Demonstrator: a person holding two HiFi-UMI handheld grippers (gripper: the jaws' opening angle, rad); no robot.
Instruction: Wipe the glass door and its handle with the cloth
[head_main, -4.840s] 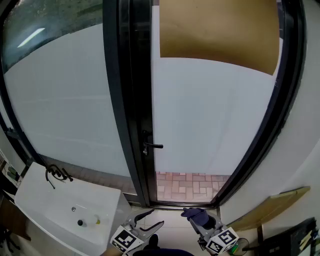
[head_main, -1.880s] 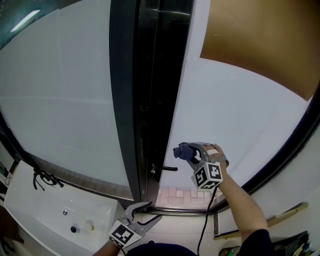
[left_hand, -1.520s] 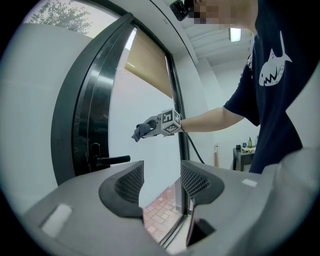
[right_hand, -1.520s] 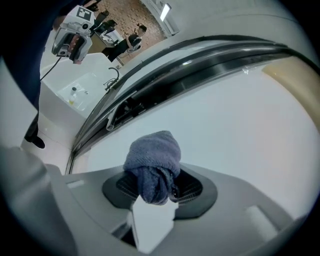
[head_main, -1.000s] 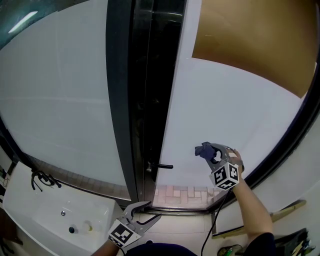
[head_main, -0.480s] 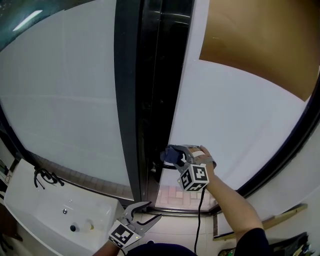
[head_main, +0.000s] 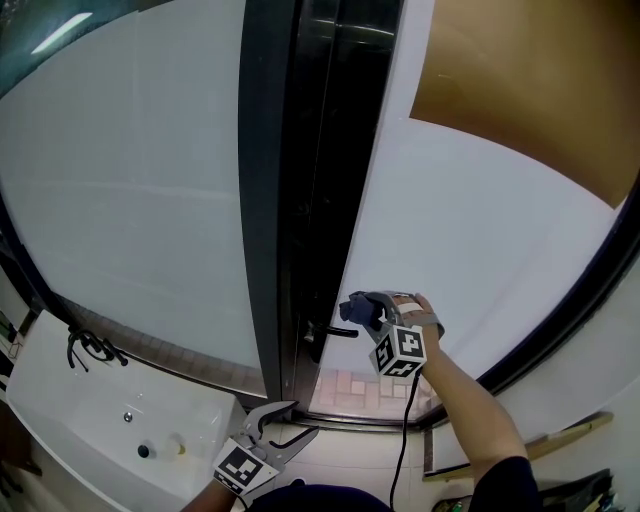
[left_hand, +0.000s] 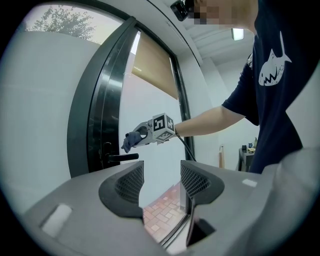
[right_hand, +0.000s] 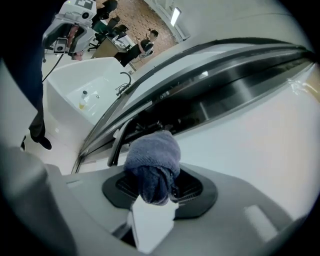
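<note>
Grey right gripper (head_main: 364, 310) mid-frame, left gripper (head_main: 300, 420) bottom edge, each with black-white marker cube (head_main: 400, 351). Black cable (head_main: 402, 425) hanging below. Navy short-sleeved T-shirt (left_hand: 282, 105), white shark print (left_hand: 271, 70).

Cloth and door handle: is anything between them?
Nothing. The left gripper view shows the cloth just above the handle, with only a slim bare gap between.

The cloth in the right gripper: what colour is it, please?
The cloth is blue-grey, clearest in the right gripper view.

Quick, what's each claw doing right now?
Left claw: open, holding nothing.
Right claw: closed on the cloth.
</note>
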